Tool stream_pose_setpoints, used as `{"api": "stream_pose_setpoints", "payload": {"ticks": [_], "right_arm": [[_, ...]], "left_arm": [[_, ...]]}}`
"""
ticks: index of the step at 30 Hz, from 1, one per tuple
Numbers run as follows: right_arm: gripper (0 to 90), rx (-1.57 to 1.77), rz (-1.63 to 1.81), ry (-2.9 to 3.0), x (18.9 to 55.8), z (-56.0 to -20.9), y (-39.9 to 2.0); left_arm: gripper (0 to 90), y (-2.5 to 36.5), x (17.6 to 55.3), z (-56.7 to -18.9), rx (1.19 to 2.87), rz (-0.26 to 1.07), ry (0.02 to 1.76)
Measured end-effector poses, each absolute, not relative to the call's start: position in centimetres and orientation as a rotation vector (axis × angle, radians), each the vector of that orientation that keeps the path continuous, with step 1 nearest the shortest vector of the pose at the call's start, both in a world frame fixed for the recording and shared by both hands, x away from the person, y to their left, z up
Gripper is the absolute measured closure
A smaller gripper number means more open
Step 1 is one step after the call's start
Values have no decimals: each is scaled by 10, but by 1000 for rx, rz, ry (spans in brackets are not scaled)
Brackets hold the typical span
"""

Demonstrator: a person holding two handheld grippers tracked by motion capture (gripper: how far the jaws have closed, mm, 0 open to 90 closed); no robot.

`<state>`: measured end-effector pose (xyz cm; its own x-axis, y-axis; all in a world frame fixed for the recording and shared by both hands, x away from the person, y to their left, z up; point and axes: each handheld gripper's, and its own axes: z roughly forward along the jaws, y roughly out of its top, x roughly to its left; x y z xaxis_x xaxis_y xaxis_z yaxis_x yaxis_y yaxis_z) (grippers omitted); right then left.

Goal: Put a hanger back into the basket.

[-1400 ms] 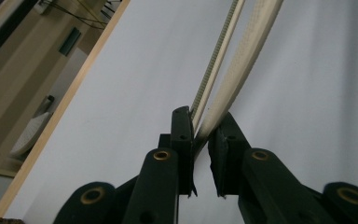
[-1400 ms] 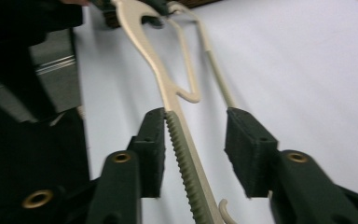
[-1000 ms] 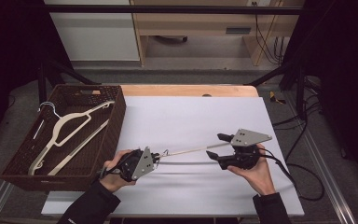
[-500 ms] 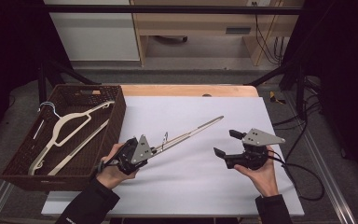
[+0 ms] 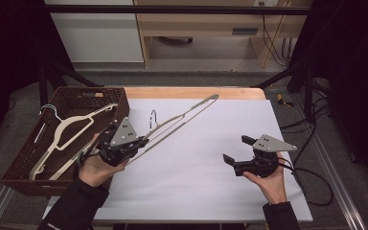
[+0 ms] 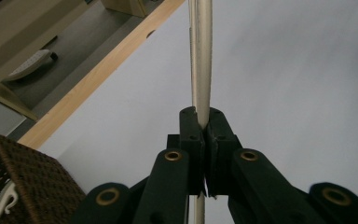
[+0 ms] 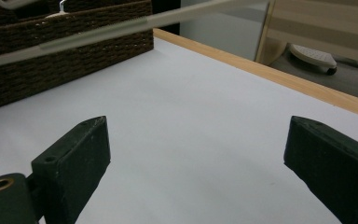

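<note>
The left gripper [image 5: 141, 142] pinches one end of a cream hanger [image 5: 182, 120], its black jaws pressed tight on the thin bar. The hanger is a slim, pale plastic piece with a bent wire hook [image 5: 152, 118]; it slants up and away from the gripper over the table [image 5: 196, 182], its far tip near the wooden edge [image 5: 196, 92] at the back. It hangs in the air, clear of the smooth white sheet that covers the table.

The right gripper [image 5: 231, 152] sits well apart on the other side of the sheet, its jaws having just been opening — now spread wide, with nothing between them.

To the left stands a dark brown woven basket [image 5: 26, 170], rough and ribbed, with another cream hanger [image 5: 69, 129] lying inside.

The left gripper view gives the grip itself — the two blocky pads [image 6: 192, 140] closing on a rounded, matte cream bar [image 6: 200, 56] that runs straight up. The right gripper view looks low across the sheet between its two wedge-shaped pads [image 7: 81, 149] and shows the held hanger as a long pale strip [image 7: 98, 32] crossing in front of the basket's wicker wall [image 7: 51, 60].
</note>
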<state>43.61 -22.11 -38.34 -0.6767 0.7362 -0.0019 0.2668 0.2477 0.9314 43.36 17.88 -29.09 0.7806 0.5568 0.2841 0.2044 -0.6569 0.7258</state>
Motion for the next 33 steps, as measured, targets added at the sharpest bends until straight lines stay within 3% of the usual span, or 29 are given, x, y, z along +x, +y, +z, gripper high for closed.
{"api": "stream_pose_setpoints", "payload": {"ticks": [6, 11, 22, 33], "right_arm": [[64, 934, 1425, 2081, 435, -384, -224], [62, 951, 1426, 2075, 434, -384, -228], [60, 958, 1435, 2065, 433, -383, -233], [59, 968, 1431, 2065, 433, -382, -234]], "left_arm": [[872, 194, 436, -266, 2236, 623, 594], [872, 215, 443, -251, 2162, 528, 644], [872, 258, 440, -217, 2178, 647, 704], [871, 318, 462, -229, 2212, 687, 811]]}}
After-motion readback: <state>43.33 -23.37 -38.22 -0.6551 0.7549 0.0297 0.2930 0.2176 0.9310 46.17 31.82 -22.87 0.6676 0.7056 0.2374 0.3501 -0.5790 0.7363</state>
